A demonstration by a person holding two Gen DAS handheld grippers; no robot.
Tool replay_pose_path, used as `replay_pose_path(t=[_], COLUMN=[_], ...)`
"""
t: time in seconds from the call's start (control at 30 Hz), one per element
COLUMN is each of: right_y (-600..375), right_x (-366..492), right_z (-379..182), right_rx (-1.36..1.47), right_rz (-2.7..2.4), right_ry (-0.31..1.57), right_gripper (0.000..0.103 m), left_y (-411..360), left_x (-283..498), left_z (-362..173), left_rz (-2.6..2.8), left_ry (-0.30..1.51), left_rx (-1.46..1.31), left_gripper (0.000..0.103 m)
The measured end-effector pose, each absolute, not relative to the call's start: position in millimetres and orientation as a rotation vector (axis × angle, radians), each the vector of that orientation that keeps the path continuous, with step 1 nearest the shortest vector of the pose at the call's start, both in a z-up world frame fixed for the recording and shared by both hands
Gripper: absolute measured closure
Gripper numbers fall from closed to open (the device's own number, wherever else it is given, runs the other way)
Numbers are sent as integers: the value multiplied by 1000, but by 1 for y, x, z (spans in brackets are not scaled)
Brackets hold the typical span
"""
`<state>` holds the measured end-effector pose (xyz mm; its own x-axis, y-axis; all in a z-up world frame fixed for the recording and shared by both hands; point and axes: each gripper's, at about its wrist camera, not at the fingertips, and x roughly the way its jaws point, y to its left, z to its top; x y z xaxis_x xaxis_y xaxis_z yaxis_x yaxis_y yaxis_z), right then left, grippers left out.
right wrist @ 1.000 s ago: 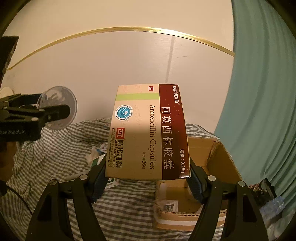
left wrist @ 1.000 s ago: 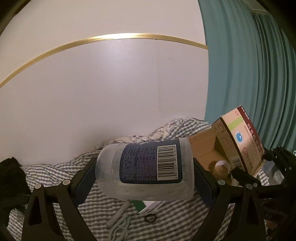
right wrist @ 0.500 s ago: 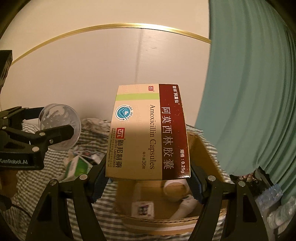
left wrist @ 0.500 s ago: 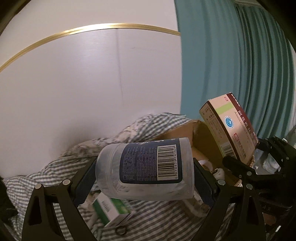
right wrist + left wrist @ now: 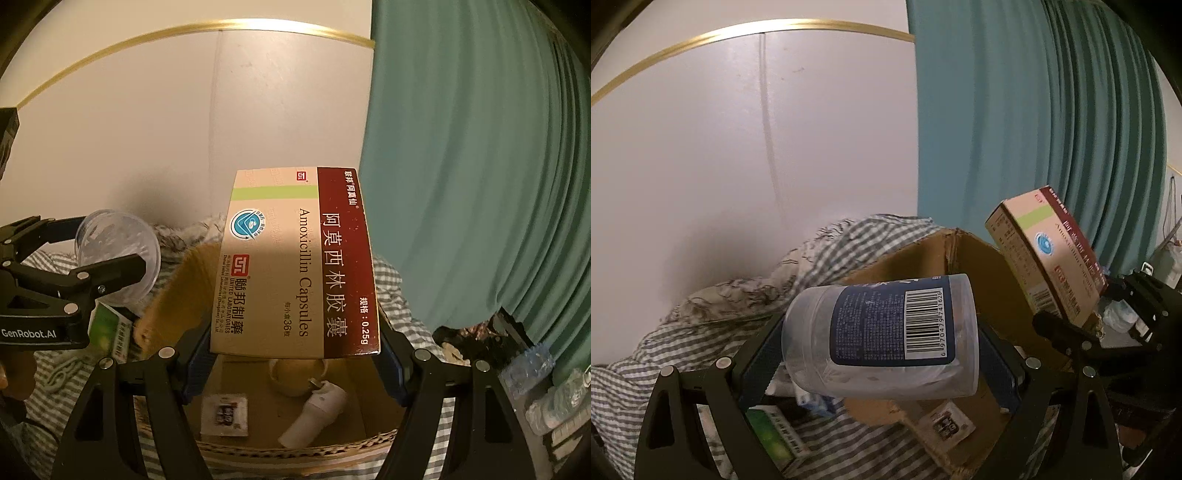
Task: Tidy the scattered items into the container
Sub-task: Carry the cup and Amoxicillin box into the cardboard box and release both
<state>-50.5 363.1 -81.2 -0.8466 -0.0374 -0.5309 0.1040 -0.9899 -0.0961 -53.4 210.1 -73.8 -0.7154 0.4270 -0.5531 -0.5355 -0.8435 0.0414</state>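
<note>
Both things had been carried closer to the box (image 5: 173,295) than they were a second ago. The pill box (image 5: 295,266) was now held right over the open box, pinched between the jaws of the right gripper (image 5: 295,347). The jar (image 5: 882,336) was held on its side, squeezed by the left gripper (image 5: 879,354), and it had been brought up to the near edge of the box but was not yet over the middle. It could be guessed that both things were about to be dropped in, the pill box first. Inside the box a roll of tape (image 5: 297,373), a small white bottle (image 5: 314,413) and a little packet (image 5: 225,415) were already lying. A green carton (image 5: 774,437) was left outside, just beside the box. Everything was set on a striped blanket (image 5: 646,373) on a bed. A white wall (image 5: 738,147) with a gold line and a teal curtain (image 5: 480,166) were seen behind.
</note>
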Motion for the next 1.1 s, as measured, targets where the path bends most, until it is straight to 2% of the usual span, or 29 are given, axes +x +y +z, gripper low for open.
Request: replay_pose_path(t=[0.67, 0.73, 0.83, 1.1], right_y=[385, 384, 383, 385], right_x=[-81, -80, -76, -57], right_z=[-120, -119, -114, -89], right_rx=[1039, 1043, 1029, 919], right_rz=[-2896, -2905, -2936, -2995], right_ry=[205, 208, 213, 167], right_gripper=[29, 28, 20, 20], left_y=[265, 266, 260, 237], left_x=[-87, -82, -75, -64], left_z=[-122, -119, -107, -76], left_rz=[2378, 2393, 2415, 2460], left_ry=[318, 341, 328, 308], left_rx=[-898, -873, -807, -716], left_gripper=[6, 2, 0, 0])
